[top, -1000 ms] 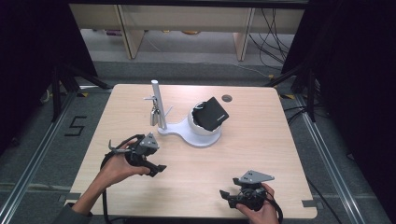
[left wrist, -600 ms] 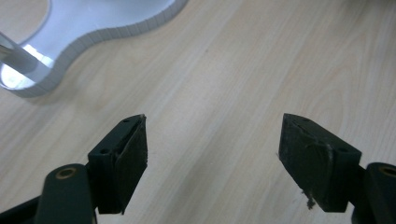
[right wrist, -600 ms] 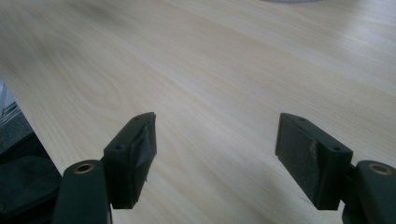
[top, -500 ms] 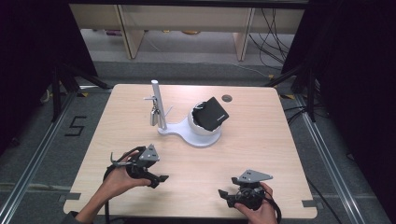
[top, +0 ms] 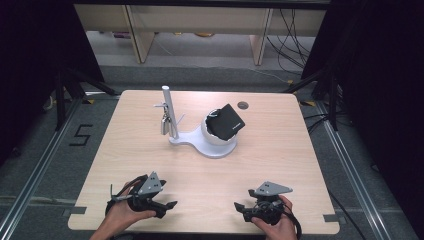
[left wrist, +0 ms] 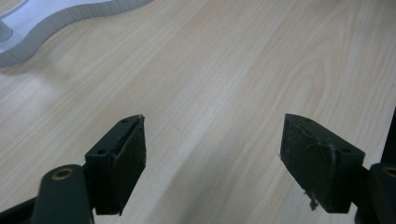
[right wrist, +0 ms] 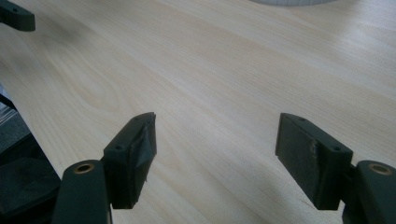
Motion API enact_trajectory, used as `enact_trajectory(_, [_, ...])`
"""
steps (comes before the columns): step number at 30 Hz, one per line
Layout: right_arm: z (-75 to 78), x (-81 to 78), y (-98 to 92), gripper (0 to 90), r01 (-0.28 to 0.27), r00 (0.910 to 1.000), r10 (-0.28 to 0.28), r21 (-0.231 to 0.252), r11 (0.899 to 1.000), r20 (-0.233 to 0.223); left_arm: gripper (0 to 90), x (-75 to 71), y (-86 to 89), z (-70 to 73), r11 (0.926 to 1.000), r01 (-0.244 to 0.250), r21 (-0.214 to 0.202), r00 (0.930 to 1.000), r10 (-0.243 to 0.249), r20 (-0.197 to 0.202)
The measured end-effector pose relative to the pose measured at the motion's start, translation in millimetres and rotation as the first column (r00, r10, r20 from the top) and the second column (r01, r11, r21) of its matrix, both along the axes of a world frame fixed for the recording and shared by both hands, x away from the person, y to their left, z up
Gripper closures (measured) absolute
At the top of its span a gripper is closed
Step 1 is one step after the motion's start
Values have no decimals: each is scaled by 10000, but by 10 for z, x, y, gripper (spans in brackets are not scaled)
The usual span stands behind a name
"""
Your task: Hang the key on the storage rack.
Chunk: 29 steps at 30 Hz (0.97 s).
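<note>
Black box on its stand, high view: the black box (top: 226, 121) sits tilted in the round cup of the white stand (top: 204, 142) near the middle of the table (top: 280, 150); a small padlock (top: 164, 123) hangs beside the stand's upright post (top: 170, 112).
Left gripper, high view: left gripper (top: 167, 206) rests in a hand at the near left edge of the table, well apart from the stand.
Right gripper, high view: right gripper (top: 239, 207) sits in a hand at the near right edge, also well apart from the box.
Left gripper view: jaws stand wide, having just been opening, with bare wood between them; the stand's white base (left wrist: 60, 18) shows at top left.
Right gripper view: jaws wide apart over bare tabletop, gripping nothing.
</note>
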State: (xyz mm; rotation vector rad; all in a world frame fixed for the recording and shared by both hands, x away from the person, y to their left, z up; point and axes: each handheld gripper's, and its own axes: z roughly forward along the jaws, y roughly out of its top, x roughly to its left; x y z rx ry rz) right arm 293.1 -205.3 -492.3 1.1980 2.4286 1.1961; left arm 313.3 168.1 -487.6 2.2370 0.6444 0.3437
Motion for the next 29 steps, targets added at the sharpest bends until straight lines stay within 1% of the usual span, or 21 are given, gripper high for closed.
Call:
enact_trajectory(1, [7, -8, -5, 301, 150, 9996, -147, -152, 9998, 222, 222, -22, 6, -23, 10000, -19, -44, 10000, 19, -12])
enact_trajectory(4, [7, -12, 3, 294, 100, 9999, -100, -85, 9999, 71, 215, -104, 23, -83, 9990, -55, -437, 9999, 48, -161])
enact_trajectory(5, [8, -11, 2, 293, 92, 9998, -89, -176, 9998, 178, 214, -129, 29, -94, 9986, -83, -523, 9999, 75, -155])
enact_trajectory(6, [9, -25, 17, 288, 183, 9998, -183, -115, 9998, -4, 213, -155, 31, -106, 9981, -240, -563, 9997, 235, -109])
enact_trajectory(7, [7, -25, 21, 283, 172, 9999, -172, -109, 9998, -14, 213, -174, 37, -105, 9985, -177, -524, 9998, 176, -22])
enact_trajectory(8, [-1, -3, 13, 278, -59, 9998, 63, -171, 9998, 210, 213, -194, 35, -107, 9983, -234, -529, 9997, 233, -19])
enact_trajectory(9, [2, -8, 15, 276, 19, 9997, -13, -217, 9998, 249, 212, -223, 30, -117, 9985, -243, -489, 9996, 249, 123])
enact_trajectory(10, [3, -11, 16, 276, 45, 9996, -39, -233, 9997, 266, 211, -232, 30, -123, 9988, -181, -449, 9997, 188, 153])
enact_trajectory(12, [2, -8, 16, 271, 18, 9996, -12, -224, 9997, 280, 211, -239, 32, -133, 9998, -195, -85, 9994, 197, 271])
enact_trajectory(13, [1, -10, 16, 270, 46, 9996, -38, -262, 9996, 285, 210, -241, 33, -131, 10000, -79, -58, 9996, 80, 273])
enact_trajectory(15, [-1, -11, 21, 270, 50, 9997, -44, -270, 9996, 220, 209, -235, 28, -139, 9999, -54, -121, 9998, 56, 216])
enact_trajectory(16, [-1, -11, 22, 269, 31, 9997, -24, -275, 9996, 225, 208, -226, 32, -142, 10000, -90, -13, 9996, 91, 277])
enact_trajectory(17, [-3, -10, 25, 269, -8, 9998, 13, -248, 9997, 207, 207, -231, 24, -157, 9996, -238, -151, 9996, 239, 124])
enact_trajectory(18, [-4, -11, 27, 268, -16, 9999, 20, -242, 9997, 171, 206, -217, 34, -152, 10000, -84, 34, 9997, 84, 229])
enact_trajectory(19, [-3, -10, 27, 267, -15, 9999, 19, -239, 9997, 163, 205, -214, 39, -153, 9998, -150, 153, 9995, 146, 284])
enact_trajectory(20, [-3, -10, 27, 266, -11, 9999, 15, -232, 9997, 164, 204, -220, 33, -158, 9999, -151, 35, 9997, 150, 215])
enact_trajectory(21, [-3, -8, 26, 265, -25, 9998, 29, -221, 9998, 190, 204, -218, 37, -154, 9998, -139, 165, 9997, 135, 225])
enact_trajectory(24, [-5, -6, 24, 263, -14, 9998, 19, -244, 9997, 190, 202, -216, 31, -164, 9999, -112, 104, 9998, 110, 153])
enact_trajectory(27, [-2, -9, 26, 261, 60, 9998, -54, -293, 9996, 183, 201, -215, 34, -169, 9996, -145, 250, 9997, 140, 205])
enact_trajectory(28, [-2, -8, 27, 260, 54, 9998, -49, -303, 9995, 174, 201, -216, 30, -173, 9998, -127, 169, 9998, 124, 142])
enact_trajectory(29, [-1, -8, 25, 260, 75, 9997, -67, -343, 9994, 232, 203, -215, 31, -172, 9997, -119, 216, 9998, 115, 165])
